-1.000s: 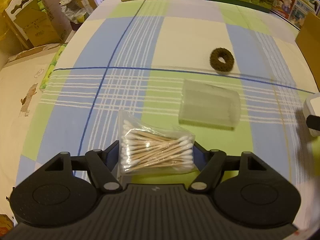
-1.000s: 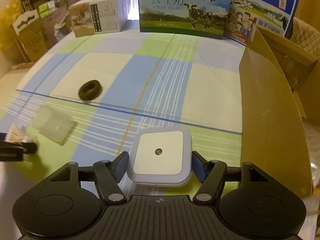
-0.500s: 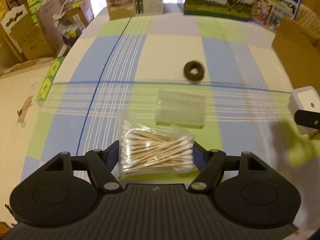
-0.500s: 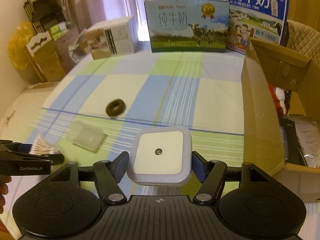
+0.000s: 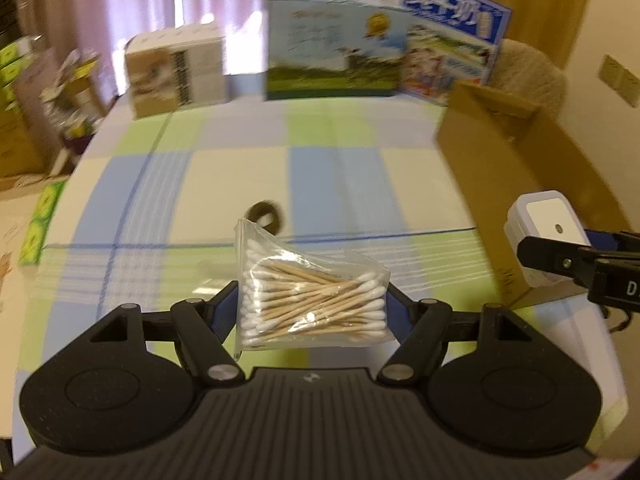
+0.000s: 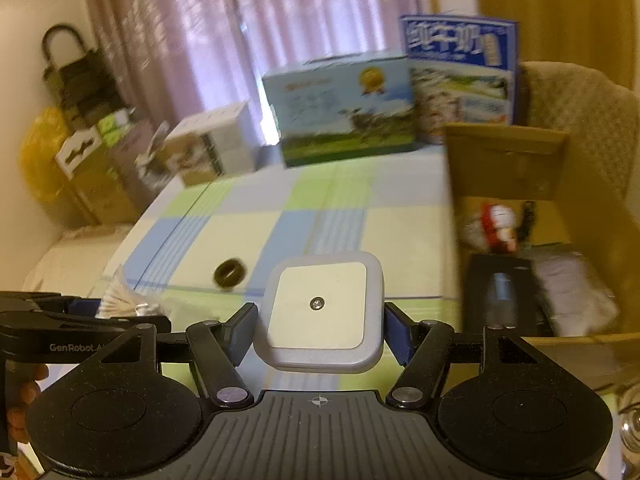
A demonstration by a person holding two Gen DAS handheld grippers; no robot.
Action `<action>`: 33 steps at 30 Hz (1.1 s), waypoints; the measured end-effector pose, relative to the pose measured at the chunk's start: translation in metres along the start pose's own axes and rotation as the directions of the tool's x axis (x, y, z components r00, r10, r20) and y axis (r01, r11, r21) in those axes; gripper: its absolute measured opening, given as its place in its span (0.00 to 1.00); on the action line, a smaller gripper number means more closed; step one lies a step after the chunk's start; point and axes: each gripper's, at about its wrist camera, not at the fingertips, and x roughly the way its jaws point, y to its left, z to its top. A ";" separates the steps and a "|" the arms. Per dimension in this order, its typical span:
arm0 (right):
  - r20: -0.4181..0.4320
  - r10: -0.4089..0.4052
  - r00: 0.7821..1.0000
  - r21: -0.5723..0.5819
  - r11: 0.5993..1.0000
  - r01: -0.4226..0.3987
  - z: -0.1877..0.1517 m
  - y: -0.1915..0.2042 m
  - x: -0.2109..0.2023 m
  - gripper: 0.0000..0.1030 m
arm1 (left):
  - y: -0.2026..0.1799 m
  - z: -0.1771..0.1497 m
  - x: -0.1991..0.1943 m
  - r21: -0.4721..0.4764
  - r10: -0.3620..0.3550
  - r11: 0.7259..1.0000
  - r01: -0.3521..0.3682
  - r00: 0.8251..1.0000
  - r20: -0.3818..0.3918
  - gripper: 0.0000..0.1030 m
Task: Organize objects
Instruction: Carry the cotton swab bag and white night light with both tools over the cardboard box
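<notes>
Left wrist cam: the left hand-held gripper (image 5: 314, 304) is clamped on a clear bag of cotton swabs (image 5: 310, 298), held up off the checkered tabletop (image 5: 240, 184). A dark ring (image 5: 266, 213) lies on the cloth just behind the bag's top corner. Off to the right of the bag you can see the right hand-held gripper (image 5: 560, 254) from the side, squeezing a white square night light (image 5: 542, 224), with the brown cardboard box (image 5: 520, 152) right behind it. This view only gets the box's outer wall.

Right wrist cam fills that in: the open box (image 6: 508, 160) sits to the right of the night light (image 6: 320, 304) and has stuff inside, something red and white, something black, some grey material, all too blurry to name. The right gripper (image 6: 320, 320) pinches the light on both sides, face toward the camera, lifted above the cloth. Left of the light, the left gripper (image 6: 100, 318) pokes in level with the swabs (image 6: 120, 304), and a bit of the person's hand (image 6: 24, 392) shows underneath. Both tools point toward the milk cartons (image 6: 344, 120) at the far edge
</notes>
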 end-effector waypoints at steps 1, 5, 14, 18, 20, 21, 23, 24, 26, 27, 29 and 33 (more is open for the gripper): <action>0.011 -0.009 1.000 0.012 1.000 0.009 0.001 -0.006 -0.005 0.62 | -0.007 0.004 0.000 0.011 -0.014 1.000 0.014 1.000 0.005 0.68; 0.048 -0.049 0.998 0.060 0.997 0.047 0.006 -0.028 -0.024 0.62 | -0.033 0.015 -0.001 0.050 -0.066 0.997 0.065 0.998 0.020 0.68; 0.100 -0.145 0.984 0.144 0.981 0.130 0.011 -0.082 -0.060 0.62 | -0.100 0.040 0.002 0.153 -0.172 0.975 0.161 0.983 0.062 0.68; 0.114 -0.178 0.977 0.162 0.974 0.158 0.015 -0.107 -0.068 0.62 | -0.131 0.051 0.005 0.196 -0.207 0.962 0.188 0.975 0.080 0.68; 0.122 -0.189 0.974 0.164 0.972 0.168 0.018 -0.117 -0.072 0.62 | -0.147 0.056 0.008 0.217 -0.221 0.956 0.198 0.971 0.086 0.68; 0.126 -0.196 0.973 0.164 0.971 0.174 0.019 -0.123 -0.073 0.62 | -0.153 0.058 0.009 0.224 -0.225 0.954 0.201 0.970 0.089 0.68; 0.130 -0.206 0.970 0.164 0.969 0.184 0.021 -0.134 -0.075 0.62 | -0.168 0.063 0.013 0.240 -0.233 0.949 0.205 0.968 0.095 0.68; 0.131 -0.210 0.969 0.163 0.969 0.188 0.023 -0.140 -0.075 0.62 | -0.175 0.065 0.015 0.247 -0.236 0.947 0.207 0.967 0.096 0.68; 0.132 -0.214 0.968 0.159 0.968 0.193 0.026 -0.151 -0.075 0.62 | -0.188 0.069 0.020 0.260 -0.242 0.943 0.210 0.965 0.098 0.68; 0.131 -0.214 0.968 0.156 0.969 0.193 0.028 -0.156 -0.074 0.62 | -0.194 0.071 0.022 0.266 -0.243 0.941 0.210 0.965 0.098 0.68; 0.129 -0.214 0.968 0.152 0.969 0.194 0.032 -0.165 -0.071 0.62 | -0.206 0.076 0.028 0.280 -0.248 0.936 0.212 0.964 0.099 0.68; 0.122 -0.210 0.970 0.137 0.972 0.194 0.039 -0.181 -0.061 0.62 | -0.224 0.086 0.041 0.301 -0.245 0.931 0.206 0.964 0.098 0.68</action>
